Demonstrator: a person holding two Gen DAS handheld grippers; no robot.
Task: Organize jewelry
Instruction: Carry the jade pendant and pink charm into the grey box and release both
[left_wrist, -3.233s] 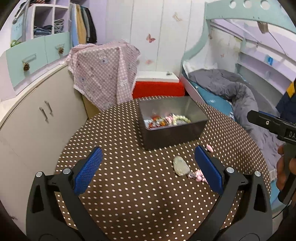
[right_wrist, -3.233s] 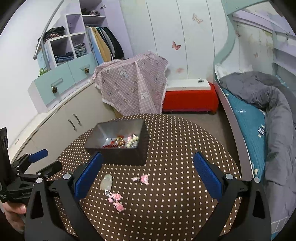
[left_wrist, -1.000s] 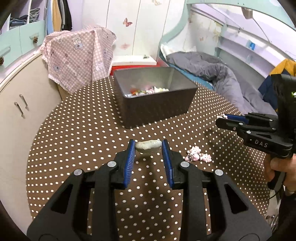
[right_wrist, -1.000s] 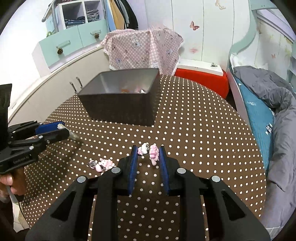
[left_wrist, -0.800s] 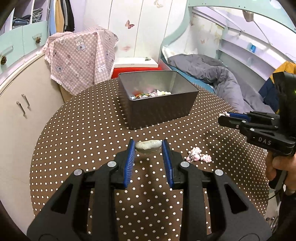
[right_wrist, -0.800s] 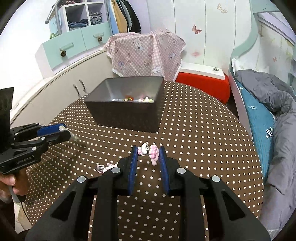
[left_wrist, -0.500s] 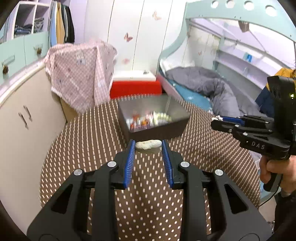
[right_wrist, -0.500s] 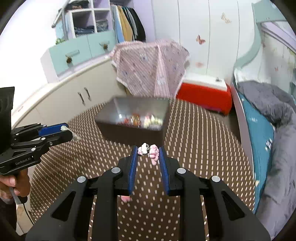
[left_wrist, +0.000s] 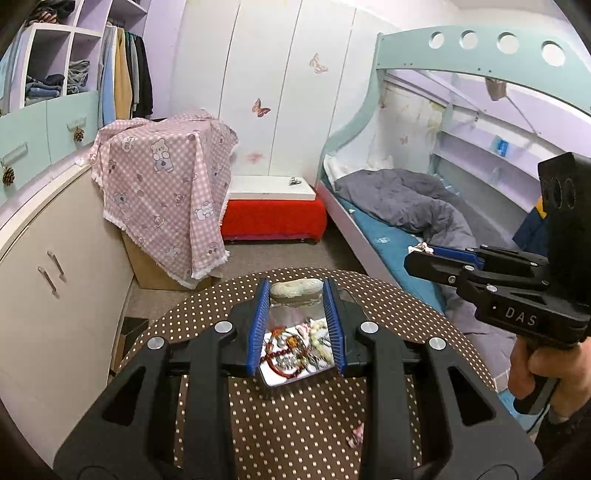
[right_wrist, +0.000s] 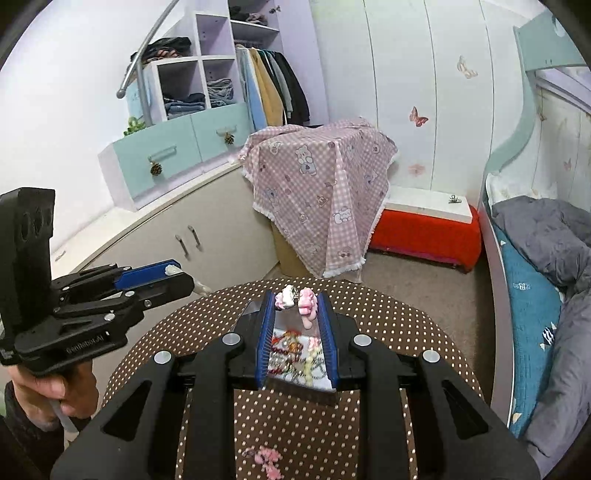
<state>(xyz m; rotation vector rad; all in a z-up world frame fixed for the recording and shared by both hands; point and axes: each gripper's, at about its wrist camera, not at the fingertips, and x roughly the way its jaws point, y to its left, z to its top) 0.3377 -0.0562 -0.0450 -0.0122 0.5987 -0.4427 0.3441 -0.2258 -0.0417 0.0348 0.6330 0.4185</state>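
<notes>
While the left gripper (left_wrist: 295, 291) pinches a pale stone (left_wrist: 295, 287) and the right gripper (right_wrist: 295, 301) pinches a pink charm (right_wrist: 307, 302), both hover directly above the jewelry tin (left_wrist: 284, 384), its rims beneath their fingers.

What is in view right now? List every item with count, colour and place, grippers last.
pale stone pendant: one, whitish green, clamped between the left gripper's pads, above the box
pink charm: one, pink and white, clamped in the right gripper, above the box
metal box: one, dark grey, on the table, holding mixed red, white and green jewelry
loose pink piece: one, pink, on the table nearer the camera than the box
table: one, round, brown cloth with white dots
left gripper: black, blue pads, shut on the pendant
right gripper: black, blue pads, shut on the charm
</notes>
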